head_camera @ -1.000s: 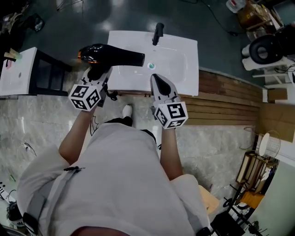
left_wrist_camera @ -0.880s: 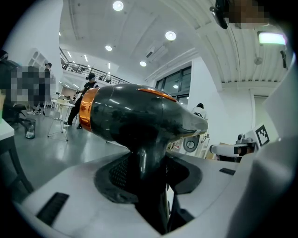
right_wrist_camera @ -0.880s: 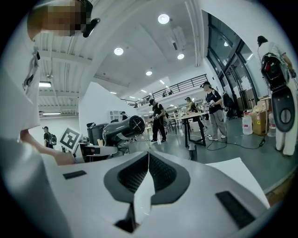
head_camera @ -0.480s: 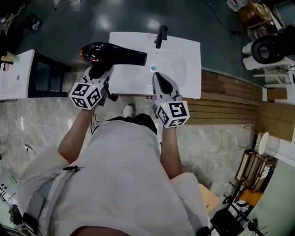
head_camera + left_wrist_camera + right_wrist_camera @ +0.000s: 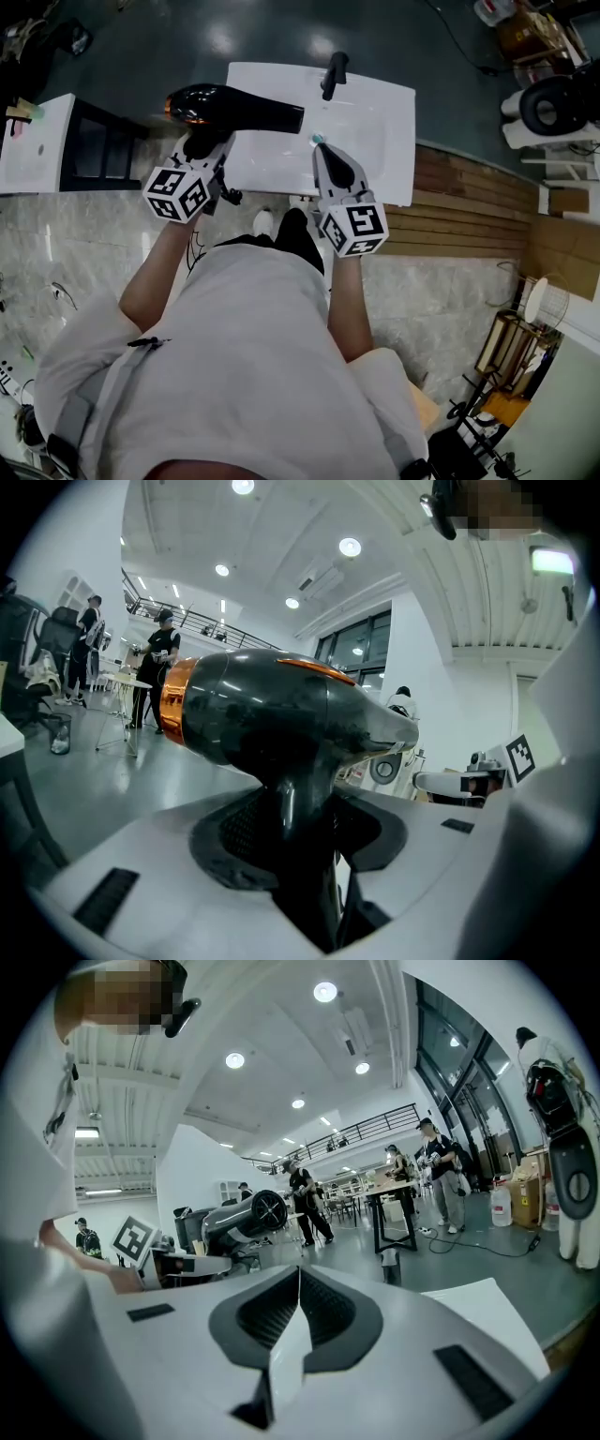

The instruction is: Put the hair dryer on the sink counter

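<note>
Left tongs (image 5: 302, 832) tight on hair dryer (image 5: 272, 719) handle; right tongs (image 5: 298, 1283) closed, empty

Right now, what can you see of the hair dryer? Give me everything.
The hair dryer is glossy black, plastic by the look of it, with a copper-orange band round its rear end. Its barrel lies level, nozzle toward the faucet, rear end past the left edge of the white sink counter. The handle points toward the person, clamped between the pads of the left claw. Nothing else touches it that I can see; whether it rests on the counter I cannot tell.
</note>
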`<control>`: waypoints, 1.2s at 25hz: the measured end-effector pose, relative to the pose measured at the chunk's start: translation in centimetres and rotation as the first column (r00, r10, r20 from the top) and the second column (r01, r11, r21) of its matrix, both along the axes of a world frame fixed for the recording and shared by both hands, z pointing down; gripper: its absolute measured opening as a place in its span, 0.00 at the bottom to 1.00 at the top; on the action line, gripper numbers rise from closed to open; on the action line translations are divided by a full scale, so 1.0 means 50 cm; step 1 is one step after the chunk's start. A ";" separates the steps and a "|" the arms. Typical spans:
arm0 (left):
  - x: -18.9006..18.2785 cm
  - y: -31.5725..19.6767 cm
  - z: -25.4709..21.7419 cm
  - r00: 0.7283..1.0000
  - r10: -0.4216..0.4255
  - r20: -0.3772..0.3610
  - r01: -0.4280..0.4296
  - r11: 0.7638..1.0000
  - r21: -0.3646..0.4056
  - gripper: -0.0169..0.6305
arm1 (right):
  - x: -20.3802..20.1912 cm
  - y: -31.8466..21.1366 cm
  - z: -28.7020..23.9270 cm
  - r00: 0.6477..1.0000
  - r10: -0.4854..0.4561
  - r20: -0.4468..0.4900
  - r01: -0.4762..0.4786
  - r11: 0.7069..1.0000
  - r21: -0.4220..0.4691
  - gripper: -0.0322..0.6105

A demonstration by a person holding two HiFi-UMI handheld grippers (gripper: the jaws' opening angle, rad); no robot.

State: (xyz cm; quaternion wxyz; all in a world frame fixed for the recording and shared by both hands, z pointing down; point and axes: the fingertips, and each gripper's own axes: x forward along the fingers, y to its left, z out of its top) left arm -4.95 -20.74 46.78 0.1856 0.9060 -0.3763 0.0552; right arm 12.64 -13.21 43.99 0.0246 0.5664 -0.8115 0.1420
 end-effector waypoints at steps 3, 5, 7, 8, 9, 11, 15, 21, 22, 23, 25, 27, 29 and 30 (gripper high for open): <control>0.011 -0.013 0.007 1.000 -0.019 0.006 0.019 1.000 -0.007 0.28 | 0.014 -0.017 0.011 1.000 -0.019 0.000 0.019 1.000 -0.010 0.06; 0.020 -0.020 0.013 0.999 -0.032 0.011 0.032 0.999 -0.016 0.28 | 0.025 -0.030 0.017 0.999 -0.036 -0.002 0.036 0.999 -0.019 0.06; 0.028 -0.028 0.019 0.999 -0.048 0.019 0.049 0.999 -0.023 0.28 | 0.032 -0.045 0.020 0.998 -0.057 0.000 0.057 0.998 -0.022 0.06; 0.033 -0.033 0.022 0.998 -0.057 0.022 0.057 0.998 -0.026 0.28 | 0.036 -0.053 0.021 0.998 -0.068 0.000 0.068 0.997 -0.022 0.06; 0.038 -0.038 0.024 0.998 -0.066 0.025 0.066 0.997 -0.029 0.28 | 0.039 -0.061 0.023 0.997 -0.079 0.000 0.079 0.997 -0.023 0.06; 0.047 -0.050 0.030 0.996 -0.084 0.031 0.085 0.996 -0.037 0.28 | 0.045 -0.079 0.027 0.995 -0.102 -0.002 0.102 0.994 -0.027 0.06; 0.061 -0.079 0.039 0.992 -0.117 0.054 0.120 0.991 -0.051 0.28 | 0.059 -0.121 0.034 0.991 -0.134 -0.006 0.134 0.990 -0.034 0.06; 0.082 -0.130 0.082 0.986 -0.142 0.087 0.152 0.982 -0.114 0.28 | 0.071 -0.169 0.052 0.983 -0.186 -0.003 0.186 0.981 -0.056 0.06; 0.087 -0.138 0.090 0.985 -0.144 0.093 0.155 0.980 -0.126 0.28 | 0.072 -0.175 0.058 0.981 -0.195 -0.004 0.194 0.979 -0.062 0.06; 0.092 -0.147 0.099 0.984 -0.145 0.101 0.158 0.978 -0.138 0.28 | 0.074 -0.181 0.065 0.979 -0.202 -0.005 0.201 0.977 -0.070 0.06; 0.101 -0.167 0.118 0.982 -0.147 0.118 0.164 0.974 -0.159 0.28 | 0.077 -0.193 0.081 0.977 -0.213 -0.002 0.212 0.973 -0.089 0.06; 0.107 -0.188 0.137 0.980 -0.148 0.133 0.171 0.969 -0.181 0.28 | 0.077 -0.207 0.097 0.975 -0.222 0.004 0.221 0.969 -0.107 0.06; 0.113 -0.208 0.156 0.978 -0.151 0.144 0.178 0.963 -0.201 0.28 | 0.076 -0.220 0.111 0.972 -0.234 0.009 0.233 0.965 -0.122 0.06; 0.117 -0.217 0.167 0.977 -0.152 0.152 0.182 0.960 -0.211 0.28 | 0.074 -0.225 0.117 0.970 -0.241 0.012 0.241 0.962 -0.129 0.06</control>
